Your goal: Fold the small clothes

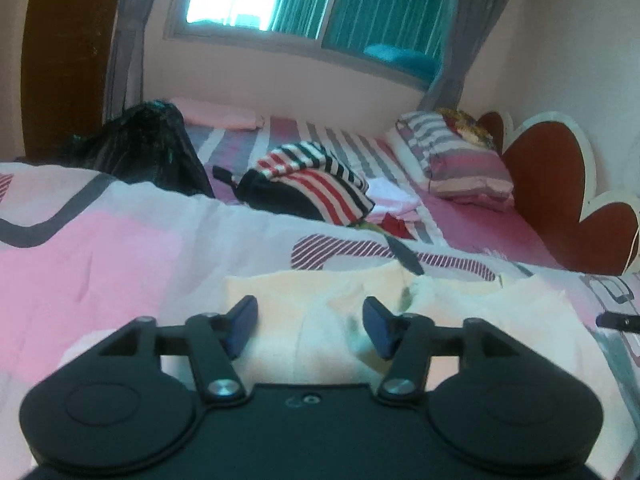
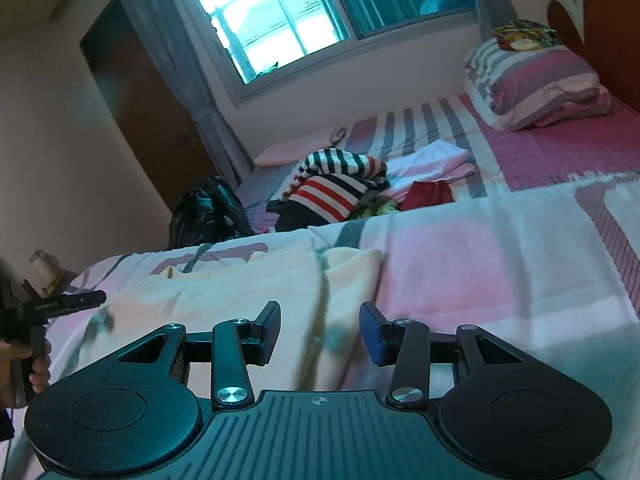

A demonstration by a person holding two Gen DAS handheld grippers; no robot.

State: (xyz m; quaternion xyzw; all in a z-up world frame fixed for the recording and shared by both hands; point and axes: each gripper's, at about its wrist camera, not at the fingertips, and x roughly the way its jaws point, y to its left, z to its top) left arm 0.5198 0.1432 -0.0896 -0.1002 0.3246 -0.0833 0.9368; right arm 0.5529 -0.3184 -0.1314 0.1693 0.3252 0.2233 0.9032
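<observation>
A small cream-white garment (image 1: pixel 320 292) lies spread flat on a pink and white quilt (image 1: pixel 100 260). In the left wrist view my left gripper (image 1: pixel 310 322) hovers over the garment's near part, open, with the cloth lying below the gap and neither pad pressing it. The right wrist view shows the same garment (image 2: pixel 240 292) under my right gripper (image 2: pixel 320 330), also open, its blue pads apart above a fold in the cloth. The left gripper (image 2: pixel 64 304) appears at the left edge there, held by a hand (image 2: pixel 36 364). A tip of the right gripper (image 1: pixel 618 320) shows at the right edge.
Beyond the quilt sit a heap of striped clothes (image 1: pixel 312 184), a black bag (image 1: pixel 148 148), a red garment (image 2: pixel 428 194) and folded pale clothes (image 2: pixel 432 160). A striped pillow (image 1: pixel 452 156) leans by the red headboard (image 1: pixel 552 184). The window wall lies behind the bed.
</observation>
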